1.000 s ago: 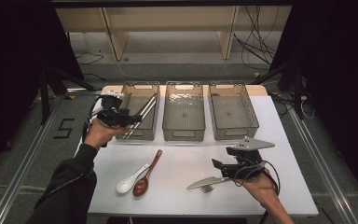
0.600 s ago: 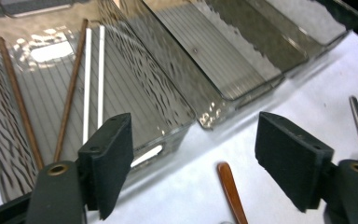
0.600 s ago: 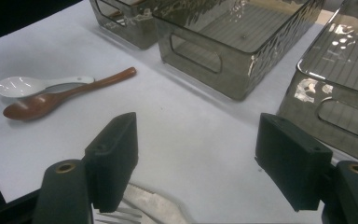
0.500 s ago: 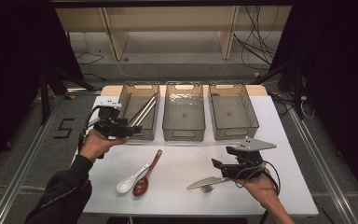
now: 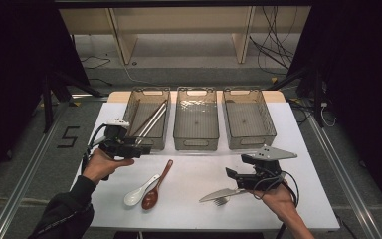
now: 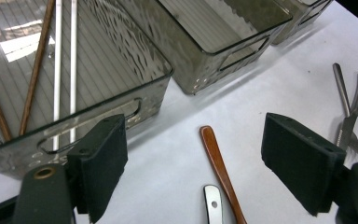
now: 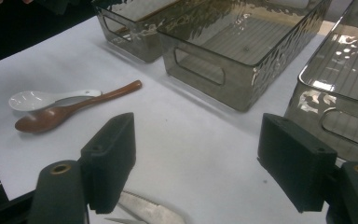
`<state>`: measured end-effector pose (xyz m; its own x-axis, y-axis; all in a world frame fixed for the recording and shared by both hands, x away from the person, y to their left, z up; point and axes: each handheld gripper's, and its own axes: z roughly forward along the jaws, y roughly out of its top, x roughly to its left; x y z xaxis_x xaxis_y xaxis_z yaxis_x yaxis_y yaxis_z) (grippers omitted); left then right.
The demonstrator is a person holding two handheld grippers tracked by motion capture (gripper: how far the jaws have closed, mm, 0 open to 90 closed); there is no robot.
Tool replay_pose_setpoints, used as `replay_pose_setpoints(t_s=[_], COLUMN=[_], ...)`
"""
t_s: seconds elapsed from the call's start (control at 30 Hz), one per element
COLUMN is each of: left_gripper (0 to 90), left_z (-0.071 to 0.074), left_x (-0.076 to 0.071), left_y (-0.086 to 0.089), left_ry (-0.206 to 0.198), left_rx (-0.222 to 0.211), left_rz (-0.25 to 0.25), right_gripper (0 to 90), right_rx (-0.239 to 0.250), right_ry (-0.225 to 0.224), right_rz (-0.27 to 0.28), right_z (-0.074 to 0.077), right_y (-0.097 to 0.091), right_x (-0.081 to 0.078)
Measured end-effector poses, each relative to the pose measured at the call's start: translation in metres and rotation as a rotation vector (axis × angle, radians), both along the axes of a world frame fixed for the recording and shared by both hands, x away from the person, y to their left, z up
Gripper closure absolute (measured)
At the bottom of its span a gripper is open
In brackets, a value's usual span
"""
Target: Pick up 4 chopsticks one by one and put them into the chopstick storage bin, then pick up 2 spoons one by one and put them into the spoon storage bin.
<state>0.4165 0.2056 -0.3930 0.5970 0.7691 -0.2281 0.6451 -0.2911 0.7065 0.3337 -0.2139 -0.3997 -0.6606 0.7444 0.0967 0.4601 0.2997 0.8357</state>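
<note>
A: Left gripper (image 5: 138, 148)?
B: Just in front of the left bin (image 5: 148, 117), jaws wide, just been opening, nothing betw. them. Chopsticks (image 5: 149, 121) lie in that bin, leaning on its near wall.
A: Right gripper (image 5: 232, 175)?
B: Low over the table (image 5: 298, 199), jaws apart, empty. Knife (image 5: 224, 194) and fork (image 5: 221, 201) right beside it.
A: Spoons?
B: Brown spoon (image 5: 156, 185) and white spoon (image 5: 138, 191) touching, mid-table, near the front edge.

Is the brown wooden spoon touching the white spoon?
Touching. In the right gripper view the brown wooden spoon lies across the white spoon, no gap between.
</note>
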Motion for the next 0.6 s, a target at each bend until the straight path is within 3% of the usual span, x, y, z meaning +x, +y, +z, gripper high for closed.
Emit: replay_pose_setpoints(t_s=[0.2,0.4,0.6], left_gripper=[22.0,22.0,22.1], left_z=[-0.011,-0.017,-0.027], left_x=[-0.001,-0.004,-0.006], left_y=[-0.005,-0.008,-0.011], left_ry=[0.040,0.066,0.119], left_rx=[0.054,0.072,0.107], left_rz=[-0.015,-0.030,-0.057], right_gripper=[28.0,28.0,27.9], right_rx=[0.006,0.004,0.001], right_ry=[-0.004,-0.008,-0.002], right_rz=[-0.001,0.000,0.000], right_z=[0.000,0.001,0.000], right_y=[-0.001,0.000,0.000], right_x=[0.000,-0.001,0.000])
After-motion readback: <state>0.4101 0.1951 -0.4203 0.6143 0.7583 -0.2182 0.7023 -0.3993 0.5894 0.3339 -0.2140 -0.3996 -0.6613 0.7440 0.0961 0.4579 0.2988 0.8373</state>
